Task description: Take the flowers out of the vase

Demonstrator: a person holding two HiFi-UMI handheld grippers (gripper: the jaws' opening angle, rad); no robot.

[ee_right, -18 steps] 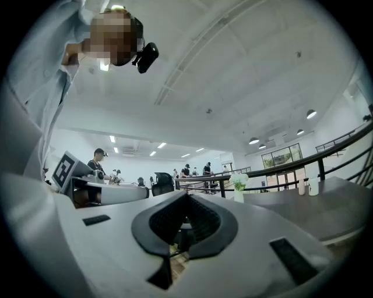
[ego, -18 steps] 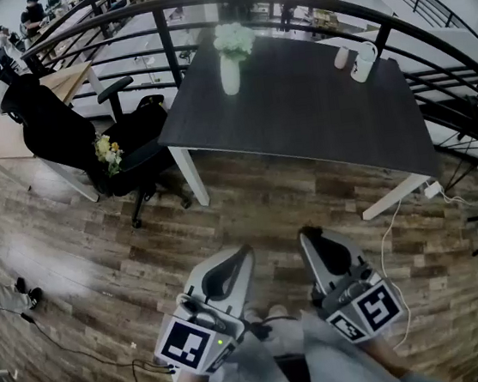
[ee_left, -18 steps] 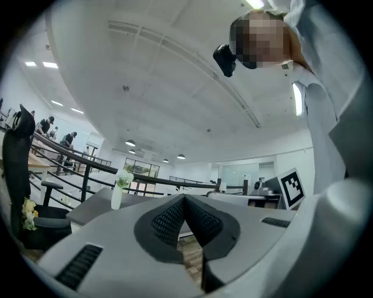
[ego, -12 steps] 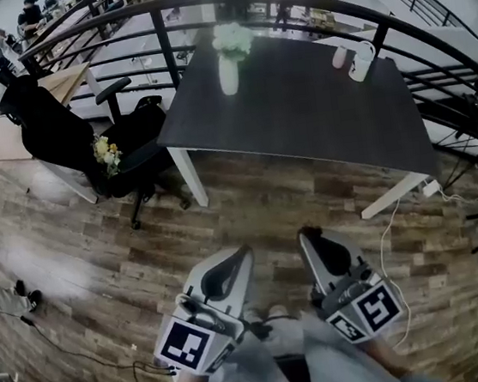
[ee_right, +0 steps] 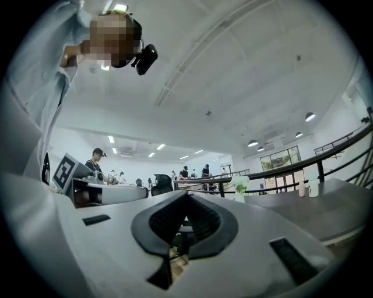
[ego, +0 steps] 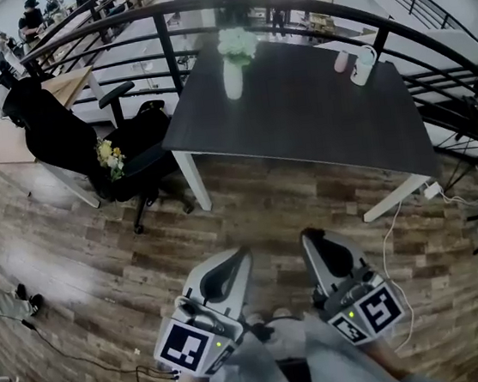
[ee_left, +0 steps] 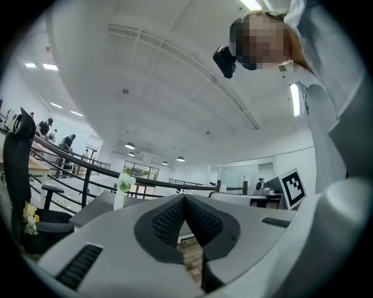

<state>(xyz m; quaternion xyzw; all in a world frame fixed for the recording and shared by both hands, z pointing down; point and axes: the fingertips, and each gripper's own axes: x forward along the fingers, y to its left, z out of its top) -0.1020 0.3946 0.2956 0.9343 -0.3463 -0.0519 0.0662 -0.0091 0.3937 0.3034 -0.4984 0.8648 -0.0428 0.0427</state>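
Both tongs sit low over the wood floor (ego: 99, 246), well short of the table (ego: 317, 124). Left gripper (ego: 239, 253): jaws pressed together, nothing pinched. Right gripper (ego: 312, 236): likewise together, empty. I see the white vase (ego: 233, 79) upright near the table's far edge, flowers (ego: 236, 43) in it.

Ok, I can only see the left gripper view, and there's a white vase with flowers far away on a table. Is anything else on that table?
Observer: Yes, the head view shows a white cup and a small pinkish container near the table's far right corner, apart from the vase.
Operator: Is the other gripper holding something?
Observer: No, in the right gripper view the right gripper has its jaws together with nothing between them.
Operator: Are we near the table?
Observer: Not yet; in the head view the left gripper and right gripper are over the wooden floor, short of the table's near edge.
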